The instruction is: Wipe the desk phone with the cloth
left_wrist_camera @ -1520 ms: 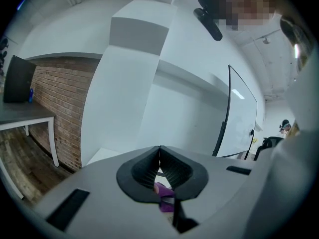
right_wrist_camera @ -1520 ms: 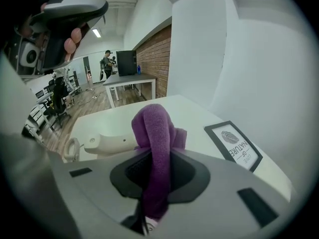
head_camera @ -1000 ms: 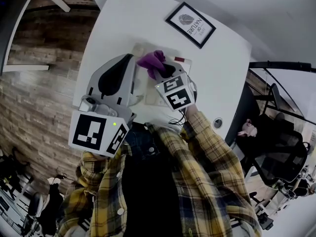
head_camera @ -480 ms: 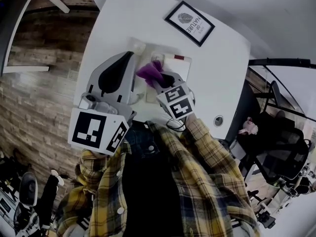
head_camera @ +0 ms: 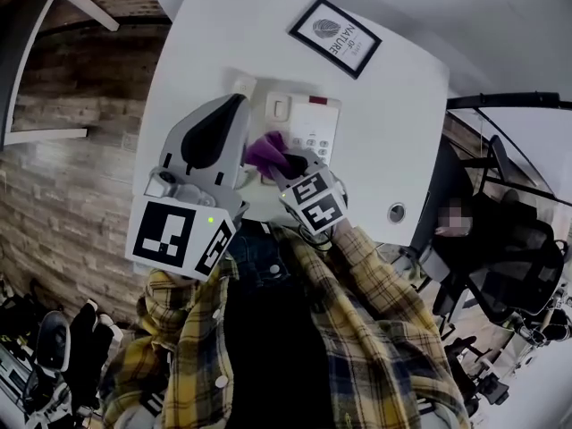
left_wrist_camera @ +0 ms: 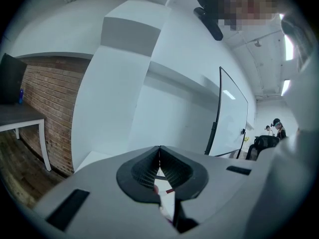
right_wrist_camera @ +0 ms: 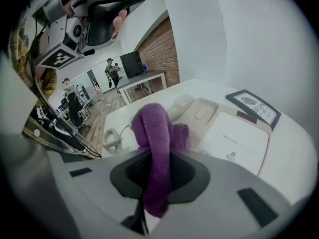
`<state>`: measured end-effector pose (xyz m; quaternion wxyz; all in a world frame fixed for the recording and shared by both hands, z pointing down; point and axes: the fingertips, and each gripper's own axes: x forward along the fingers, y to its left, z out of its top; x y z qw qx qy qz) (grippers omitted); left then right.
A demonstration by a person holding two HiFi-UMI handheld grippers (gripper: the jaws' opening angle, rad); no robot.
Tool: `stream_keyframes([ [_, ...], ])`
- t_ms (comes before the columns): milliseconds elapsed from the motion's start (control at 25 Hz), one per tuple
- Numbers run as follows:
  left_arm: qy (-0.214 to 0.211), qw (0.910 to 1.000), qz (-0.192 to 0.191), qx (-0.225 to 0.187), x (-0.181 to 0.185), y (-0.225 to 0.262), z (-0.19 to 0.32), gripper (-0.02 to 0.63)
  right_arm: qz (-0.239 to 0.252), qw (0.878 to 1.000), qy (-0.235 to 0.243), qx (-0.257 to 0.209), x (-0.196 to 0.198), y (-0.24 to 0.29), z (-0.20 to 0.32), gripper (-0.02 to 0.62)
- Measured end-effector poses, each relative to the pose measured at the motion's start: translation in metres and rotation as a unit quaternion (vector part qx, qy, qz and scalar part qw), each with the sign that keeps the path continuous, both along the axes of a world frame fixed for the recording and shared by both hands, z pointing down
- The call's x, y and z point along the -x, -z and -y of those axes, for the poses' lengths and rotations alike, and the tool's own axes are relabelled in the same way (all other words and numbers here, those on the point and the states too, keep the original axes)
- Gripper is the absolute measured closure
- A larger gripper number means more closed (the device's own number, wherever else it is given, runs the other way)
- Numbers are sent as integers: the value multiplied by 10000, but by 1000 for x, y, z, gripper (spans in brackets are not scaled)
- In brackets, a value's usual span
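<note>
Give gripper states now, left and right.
Left gripper: closed, holding nothing.
Right gripper: closed on the purple cloth.

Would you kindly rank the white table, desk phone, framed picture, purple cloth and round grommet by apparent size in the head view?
1. white table
2. desk phone and framed picture: look alike, and the phone is partly hidden
3. purple cloth
4. grommet
</note>
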<state>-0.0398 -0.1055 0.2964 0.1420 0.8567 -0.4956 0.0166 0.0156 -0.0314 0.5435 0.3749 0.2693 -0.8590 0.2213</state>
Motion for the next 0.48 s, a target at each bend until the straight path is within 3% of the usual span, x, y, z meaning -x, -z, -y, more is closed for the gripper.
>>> stream_keyframes([
  [240,-61,10000,1,-22,-5,2,3,592,109,9995,127,258,0,-9,-18,528],
  [480,-82,10000,-13,-23,-7,2,8,591,219,9954,371,861,6,-20,-45,528],
])
